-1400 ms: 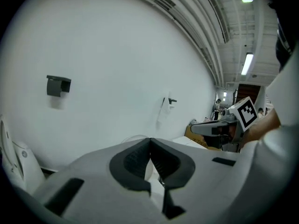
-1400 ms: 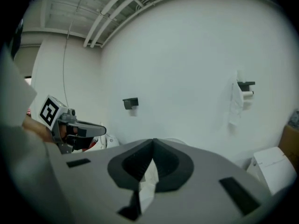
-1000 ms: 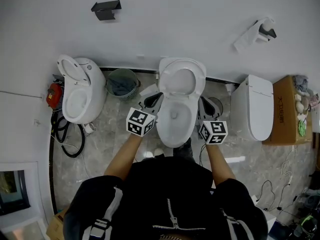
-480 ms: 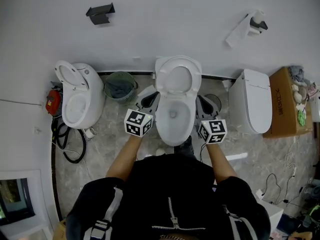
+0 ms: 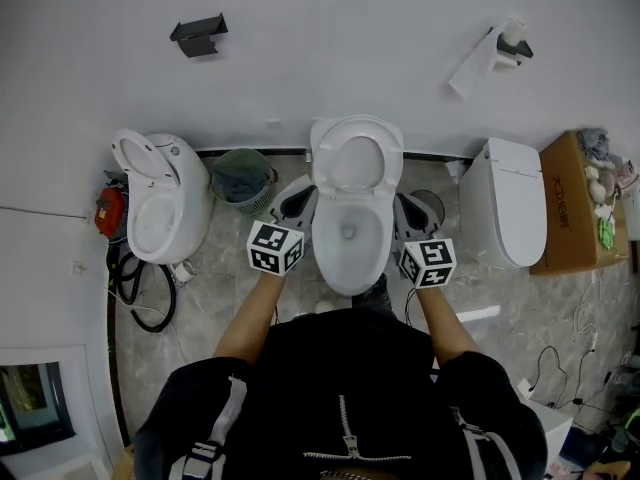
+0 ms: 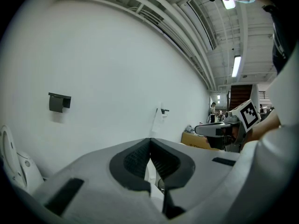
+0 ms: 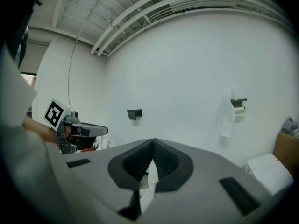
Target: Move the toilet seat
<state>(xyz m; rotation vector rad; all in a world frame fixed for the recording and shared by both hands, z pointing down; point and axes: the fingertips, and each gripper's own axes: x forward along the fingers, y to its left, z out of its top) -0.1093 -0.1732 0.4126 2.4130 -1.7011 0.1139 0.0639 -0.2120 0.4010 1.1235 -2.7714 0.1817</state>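
The middle toilet [image 5: 347, 258] stands against the white wall with its seat [image 5: 394, 154] tipped up over the open bowl. My left gripper [image 5: 302, 194] is shut and empty, just off the bowl's left side. On the bowl's right side my right gripper [image 5: 408, 208] is likewise shut with nothing in it. The left gripper view has the left gripper [image 6: 150, 142] with its jaws pressed together, aimed at the wall, and the right gripper [image 6: 223, 129] off to the side. The right gripper view looks past the closed right gripper [image 7: 152, 143].
A second toilet [image 5: 160, 203] with its seat up stands at the left, a waste bin [image 5: 240, 176] between it and the middle one. A closed toilet [image 5: 515, 208] and a cardboard box [image 5: 572, 218] are at the right. A paper holder [image 5: 500, 50] and a black bracket [image 5: 198, 33] hang on the wall.
The head view has shifted a little. Both grippers keep their places beside the bowl, shut, and the seat has not moved.
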